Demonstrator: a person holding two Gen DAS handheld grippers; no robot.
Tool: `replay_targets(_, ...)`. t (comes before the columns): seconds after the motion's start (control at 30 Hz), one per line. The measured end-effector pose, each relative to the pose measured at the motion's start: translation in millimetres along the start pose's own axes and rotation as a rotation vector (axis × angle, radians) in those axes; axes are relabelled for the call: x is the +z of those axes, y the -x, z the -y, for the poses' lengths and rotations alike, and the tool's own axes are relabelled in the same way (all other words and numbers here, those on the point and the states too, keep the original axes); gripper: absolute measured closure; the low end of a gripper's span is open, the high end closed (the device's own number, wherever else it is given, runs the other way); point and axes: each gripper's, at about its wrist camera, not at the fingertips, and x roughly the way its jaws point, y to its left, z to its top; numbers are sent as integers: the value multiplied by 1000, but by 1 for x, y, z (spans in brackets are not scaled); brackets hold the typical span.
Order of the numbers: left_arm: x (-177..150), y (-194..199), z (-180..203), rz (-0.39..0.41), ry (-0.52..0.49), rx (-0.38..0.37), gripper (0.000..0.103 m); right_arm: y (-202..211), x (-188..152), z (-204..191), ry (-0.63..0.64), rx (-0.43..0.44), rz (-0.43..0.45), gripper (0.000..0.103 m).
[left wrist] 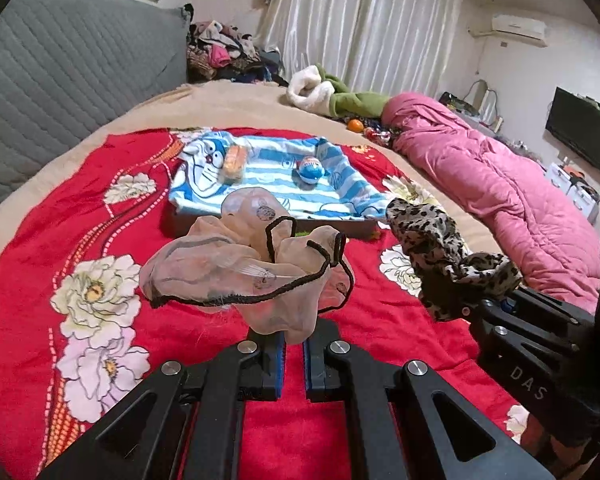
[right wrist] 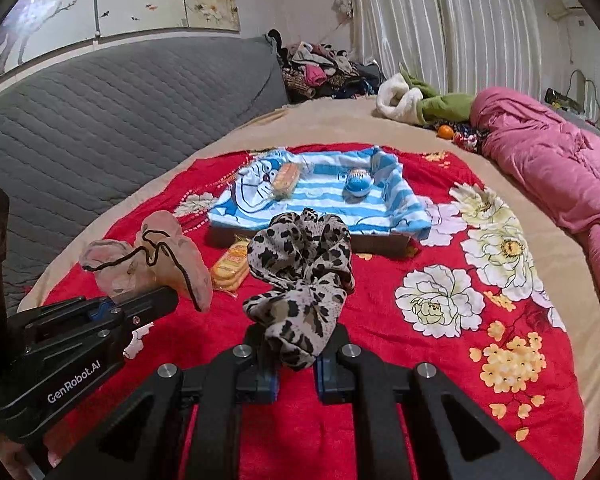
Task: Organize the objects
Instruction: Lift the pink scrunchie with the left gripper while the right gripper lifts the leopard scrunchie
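Red floral blanket (left wrist: pixel 204 340), sheer beige scrunchie (left wrist: pixel 236 268) black-trimmed, leopard scrunchie (right wrist: pixel 300 276) crumpled

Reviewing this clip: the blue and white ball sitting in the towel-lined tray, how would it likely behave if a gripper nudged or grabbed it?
The ball looks round and smooth, so it would probably roll when nudged. The striped towel beneath it is soft and rises at the tray's edges, which would likely slow and contain it. Its curved surface may slip from flat fingers.

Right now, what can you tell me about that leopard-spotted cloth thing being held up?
The leopard-print scrunchie is a ruffled ring of thin, soft-looking fabric, beige with black and brown spots. The right gripper pinches its lower edge between shut fingers, so it stands bunched above the red floral blanket, touching nothing else. Behind it lies a biscuit packet.
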Motion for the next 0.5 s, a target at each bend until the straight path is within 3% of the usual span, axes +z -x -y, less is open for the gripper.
replay_targets(0.5, 13, 34, 3, 60, -7, 8, 97, 42, 14, -16, 11, -11, 93, 91)
